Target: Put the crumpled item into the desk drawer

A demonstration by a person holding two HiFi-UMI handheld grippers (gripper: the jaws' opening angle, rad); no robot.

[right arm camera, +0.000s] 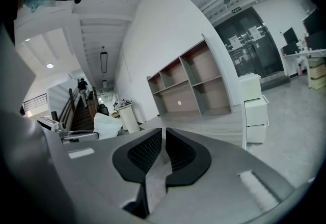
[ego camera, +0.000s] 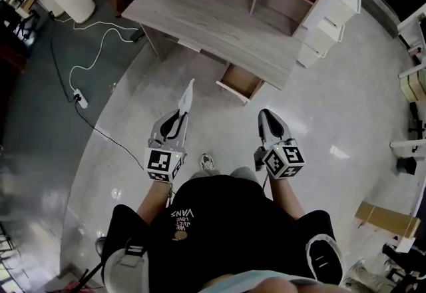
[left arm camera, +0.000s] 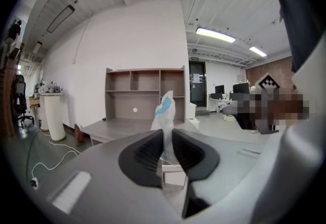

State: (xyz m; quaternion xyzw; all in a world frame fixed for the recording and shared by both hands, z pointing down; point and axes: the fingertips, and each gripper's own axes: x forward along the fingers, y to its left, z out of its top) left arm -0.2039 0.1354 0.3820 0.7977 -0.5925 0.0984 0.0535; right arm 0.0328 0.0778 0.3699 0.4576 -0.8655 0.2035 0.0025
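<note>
The left hand-held gripper (ego camera: 180, 116) is clamped on the crumpled item (ego camera: 188, 94), a white piece with a blue part. In the left gripper view the item (left arm camera: 165, 109) stands up out of the black pads and rises above the gripper (left arm camera: 167, 135). The right hand-held gripper (ego camera: 267, 115) holds nothing. In its own view the jaws of this gripper (right arm camera: 163, 135) stand together with only a thin slit between them, and it is hard to say whether the pads fully touch. Both grippers are held side by side in front of the person, over the floor (ego camera: 133, 105), and they point toward the desk (ego camera: 219, 18). The drawer (ego camera: 241, 80) under the desk edge is pulled open, and it lies ahead of the grippers, between their two lines. The item is well apart from the drawer. A white cable (ego camera: 100, 42) lies on the floor at the left.
</note>
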